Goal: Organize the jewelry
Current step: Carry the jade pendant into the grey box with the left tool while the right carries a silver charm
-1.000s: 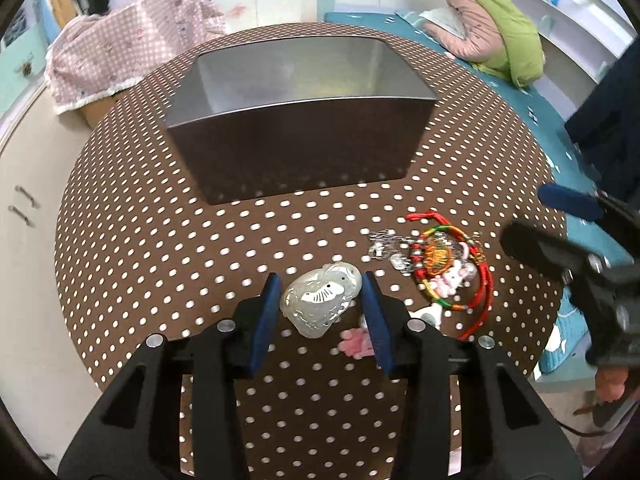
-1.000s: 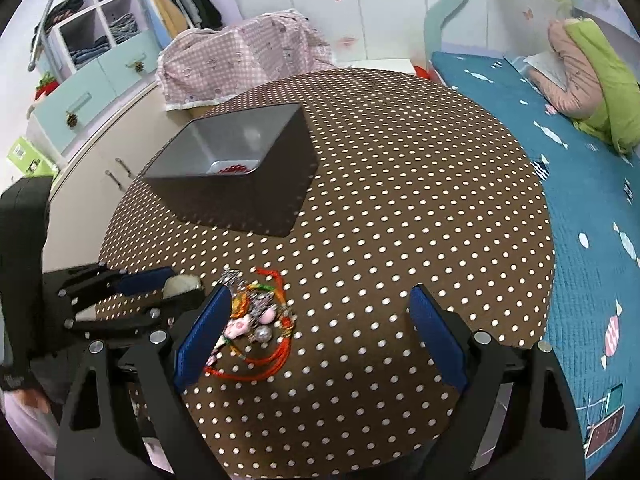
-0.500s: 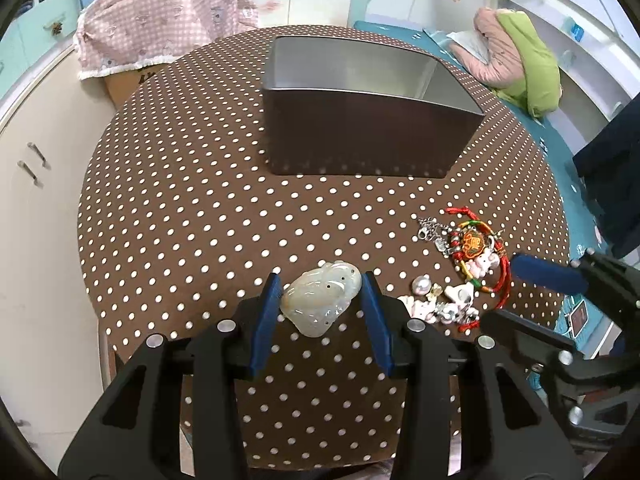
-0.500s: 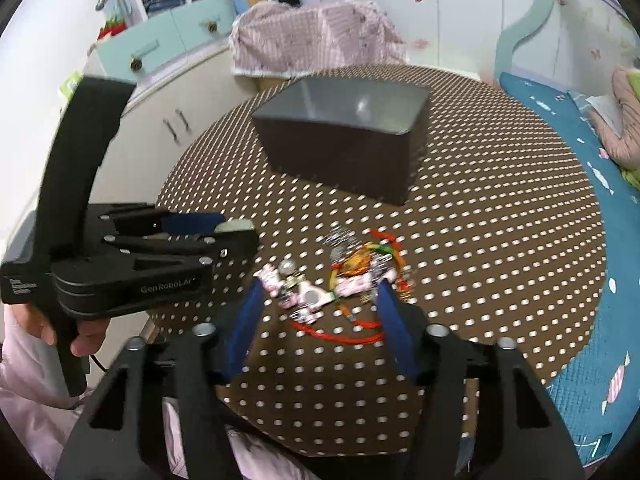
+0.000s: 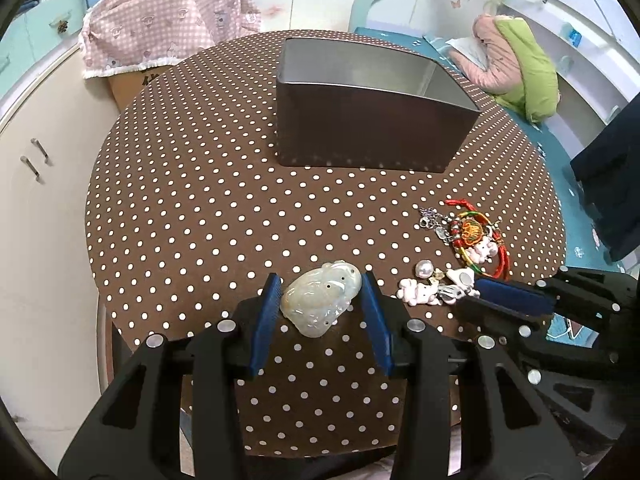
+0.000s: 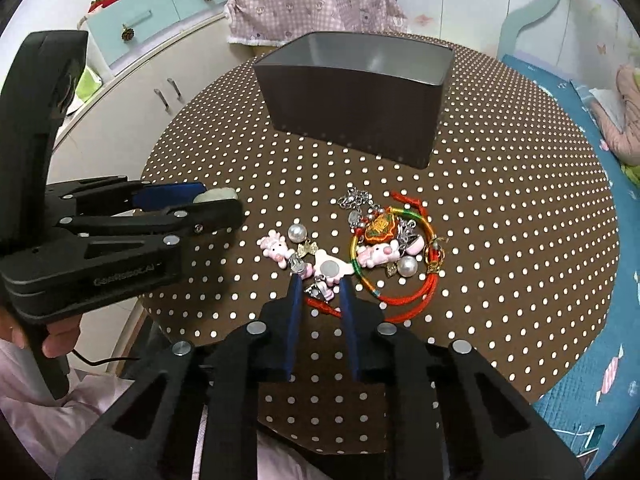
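Left gripper point(image 5: 320, 300) clamped on pale jade pendant point(image 5: 320, 303), blue pads pressed to both of its sides, pendant held clear of the tablecloth near the table's front edge; same grip as 1.0 s and 0.5 s ago, with the view now further back and higher. Right gripper point(image 6: 320, 280) narrowed to a small gap around a white-and-pink charm point(image 6: 329, 271) at the near end of the jewelry pile point(image 6: 384, 248); pads just beside the charm, contact not certain, so cannot tell whether truly gripping. Wide open 1.0 s ago, partly closed 0.5 s ago, now nearly closed. Raised lettering on the side of the left gripper body in the right wrist view, blurred here; no other writing legible. Pile: red cord bracelet point(image 6: 416, 300), multicoloured bangle point(image 6: 360, 264), two pearl beads point(image 6: 297, 233), pink pig charms point(image 6: 273, 249), silver chain point(image 6: 354, 200), all lying on the brown polka-dot tablecloth point(image 5: 200, 200). Grey open box point(image 5: 368, 112) at the far side of the round table, well apart from the pile; interior contents not visible from either view now. Pink checked cloth point(image 5: 168, 28) over furniture behind the table; teal bedding point(image 6: 600, 360) to the right.
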A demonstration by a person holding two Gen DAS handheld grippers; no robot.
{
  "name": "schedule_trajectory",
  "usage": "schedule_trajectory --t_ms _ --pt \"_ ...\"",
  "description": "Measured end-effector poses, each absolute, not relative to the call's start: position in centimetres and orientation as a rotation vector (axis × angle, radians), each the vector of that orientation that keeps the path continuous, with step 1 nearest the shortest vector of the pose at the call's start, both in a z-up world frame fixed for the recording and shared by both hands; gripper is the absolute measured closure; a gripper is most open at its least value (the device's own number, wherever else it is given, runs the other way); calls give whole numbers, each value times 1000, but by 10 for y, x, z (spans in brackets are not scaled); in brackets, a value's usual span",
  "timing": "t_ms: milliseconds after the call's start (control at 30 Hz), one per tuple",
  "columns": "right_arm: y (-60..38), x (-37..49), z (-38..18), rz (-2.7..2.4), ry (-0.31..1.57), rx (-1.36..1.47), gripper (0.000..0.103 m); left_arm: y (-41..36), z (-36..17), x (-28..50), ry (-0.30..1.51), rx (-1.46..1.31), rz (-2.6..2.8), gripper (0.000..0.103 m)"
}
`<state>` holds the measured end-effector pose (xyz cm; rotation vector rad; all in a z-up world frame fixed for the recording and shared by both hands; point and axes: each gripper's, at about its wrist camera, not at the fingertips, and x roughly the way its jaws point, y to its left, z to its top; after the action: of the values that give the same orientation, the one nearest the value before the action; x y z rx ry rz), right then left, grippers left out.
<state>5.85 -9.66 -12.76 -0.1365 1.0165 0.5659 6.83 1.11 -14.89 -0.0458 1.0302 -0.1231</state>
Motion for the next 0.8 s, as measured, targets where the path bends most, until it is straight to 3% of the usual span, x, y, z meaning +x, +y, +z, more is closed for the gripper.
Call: schedule_trajectory --t_ms 800 --pt "-107 80 -101 535 969 -25 89 16 -131 75 999 -74 -131 62"
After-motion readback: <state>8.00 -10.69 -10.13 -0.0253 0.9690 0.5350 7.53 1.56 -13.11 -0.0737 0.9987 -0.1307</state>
